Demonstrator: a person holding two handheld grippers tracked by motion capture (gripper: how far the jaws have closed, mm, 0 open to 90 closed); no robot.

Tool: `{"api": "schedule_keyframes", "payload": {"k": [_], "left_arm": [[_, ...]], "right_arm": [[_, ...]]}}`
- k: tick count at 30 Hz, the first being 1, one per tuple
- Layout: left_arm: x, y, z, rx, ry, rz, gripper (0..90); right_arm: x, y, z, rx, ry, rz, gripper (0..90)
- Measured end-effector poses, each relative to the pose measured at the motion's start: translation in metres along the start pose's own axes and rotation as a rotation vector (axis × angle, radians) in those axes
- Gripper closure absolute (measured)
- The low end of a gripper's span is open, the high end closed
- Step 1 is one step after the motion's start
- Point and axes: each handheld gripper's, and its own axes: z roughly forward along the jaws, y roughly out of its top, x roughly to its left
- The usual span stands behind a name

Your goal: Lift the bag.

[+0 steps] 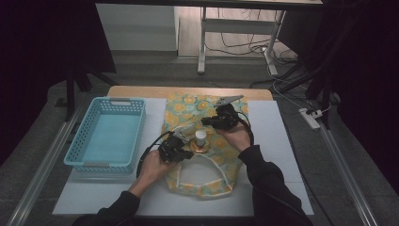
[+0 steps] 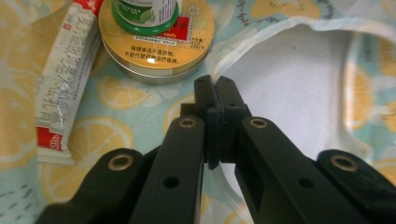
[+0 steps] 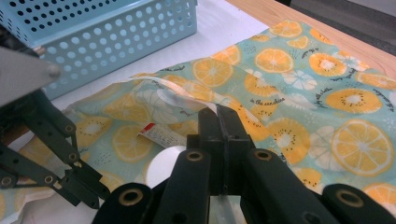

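Note:
A cloth bag [image 1: 207, 110] printed with orange and kiwi slices lies flat on the table, its mouth toward the person. My left gripper [image 1: 189, 151] is shut on the near rim of the bag [image 2: 261, 35], whose pale lining [image 2: 289, 79] shows beside the jaws. My right gripper [image 1: 205, 122] is shut on the far rim fold of the bag [image 3: 303, 93]. Inside the opening sits a round gold tin [image 2: 154, 53] with a green-labelled bottle [image 2: 144, 14] standing on it, white cap [image 3: 163, 163] up. A white and red tube [image 2: 60, 84] lies beside them.
A light blue perforated basket [image 1: 117, 101] stands empty at the left of the table on a white mat [image 1: 282, 141]. The wooden table edge [image 3: 280, 14] runs behind the bag. My left gripper's linkage [image 3: 46, 154] crosses the right gripper view at the left.

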Motion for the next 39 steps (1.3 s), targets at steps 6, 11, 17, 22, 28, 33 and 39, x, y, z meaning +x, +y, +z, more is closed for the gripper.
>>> {"api": "schedule_keyframes", "payload": {"k": [6,11,17,22,28,33,39], "left_arm": [[0.004,0.005,-0.015,-0.05,-0.037,-0.026,90.0],[0.006,0.013,-0.031,-0.098,-0.056,-0.027,90.0],[0.006,0.024,-0.048,-0.133,-0.059,-0.021,90.0],[0.007,0.035,-0.062,-0.151,-0.05,-0.01,90.0],[0.009,0.048,-0.077,-0.173,-0.052,0.002,90.0],[0.012,0.058,-0.091,-0.196,-0.046,0.009,90.0],[0.013,0.07,-0.106,-0.227,-0.039,0.018,90.0]], "right_arm": [[0.002,0.005,-0.004,-0.008,0.007,-0.013,90.0],[0.006,0.011,-0.008,-0.007,0.009,-0.023,90.0],[0.01,0.018,-0.015,-0.009,0.009,-0.039,90.0],[0.013,0.025,-0.02,-0.013,0.012,-0.05,90.0],[0.018,0.032,-0.026,-0.014,0.035,-0.058,90.0],[0.021,0.038,-0.032,-0.021,0.052,-0.062,90.0],[0.025,0.047,-0.04,-0.027,0.063,-0.068,90.0]]}}
